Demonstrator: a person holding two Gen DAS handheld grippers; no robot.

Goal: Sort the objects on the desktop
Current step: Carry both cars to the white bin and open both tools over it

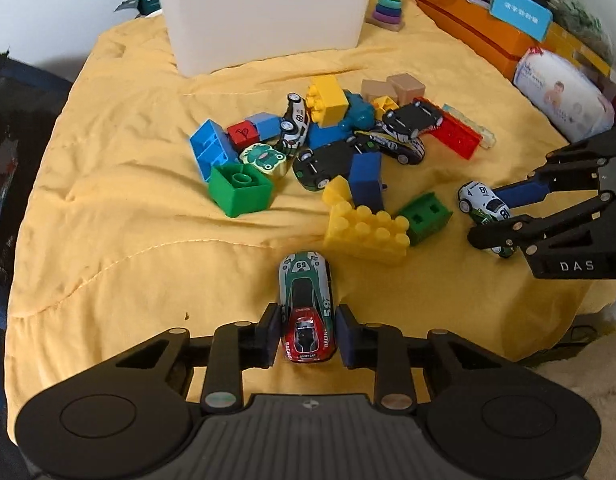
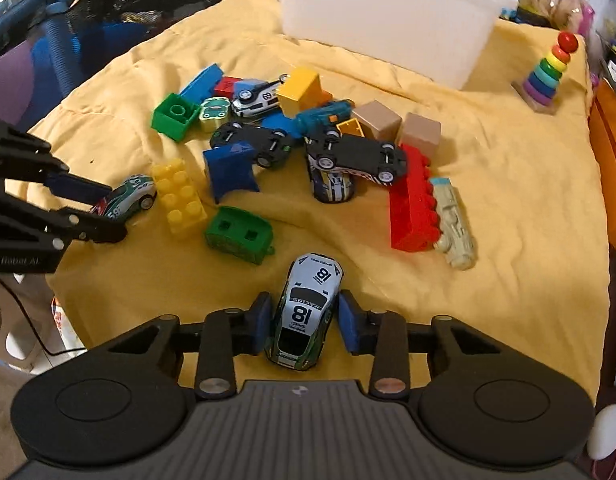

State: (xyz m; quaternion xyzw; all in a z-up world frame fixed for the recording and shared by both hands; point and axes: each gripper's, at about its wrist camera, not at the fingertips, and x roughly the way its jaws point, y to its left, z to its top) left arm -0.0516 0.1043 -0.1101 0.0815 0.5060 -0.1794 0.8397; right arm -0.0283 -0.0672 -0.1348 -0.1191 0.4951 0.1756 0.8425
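Toy car "59" [image 1: 306, 308] between left gripper [image 1: 308, 334] jaws, gaps visible; car "18" [image 2: 304, 312] between spread right gripper [image 2: 304, 324] jaws.

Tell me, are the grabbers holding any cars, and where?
The left gripper flanks the green 59 car by its sides, the right gripper the silver 18 car likewise. Whether the pads press cannot be told.

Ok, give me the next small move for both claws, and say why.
Probably close both claws. The green 59 car sits between the left claw pads with slim gaps each side, and the silver 18 car likewise sits inside the right claw. Neither looks pinched yet, so lifting toward the white bin now would likely leave them behind.
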